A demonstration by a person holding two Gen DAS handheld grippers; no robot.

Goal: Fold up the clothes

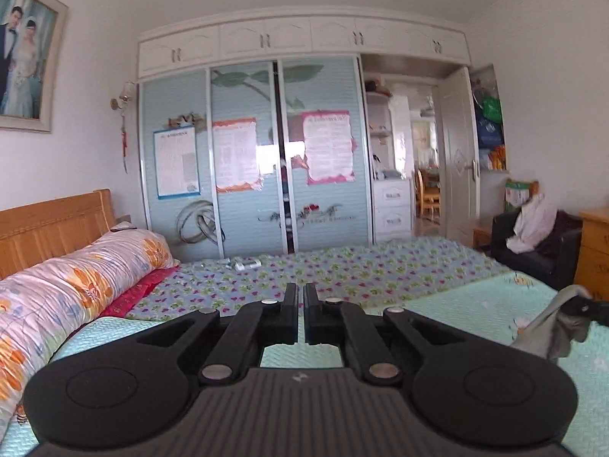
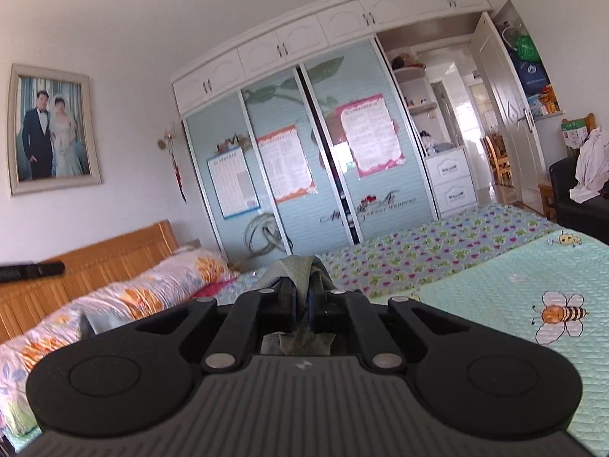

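Observation:
A grey-green garment [image 2: 298,266] is bunched between the fingers of my right gripper [image 2: 302,289], which is shut on it above the bed. In the left wrist view the same garment [image 1: 548,333] hangs from the right gripper [image 1: 592,309] at the right edge, over the green quilted bedspread [image 1: 475,304]. My left gripper [image 1: 303,291] is shut, its fingers together, and I see no cloth between them. Its black tip [image 2: 38,269] shows at the left edge of the right wrist view. Whatever lies below either gripper is hidden by its body.
A rolled floral quilt [image 1: 76,289] lies along the wooden headboard [image 1: 49,224] on the left. A floral sheet [image 1: 342,270] covers the far part of the bed. Beyond stand a wardrobe [image 1: 247,160], a black armchair [image 1: 533,251] with white clothes, and a wooden cabinet [image 1: 595,251].

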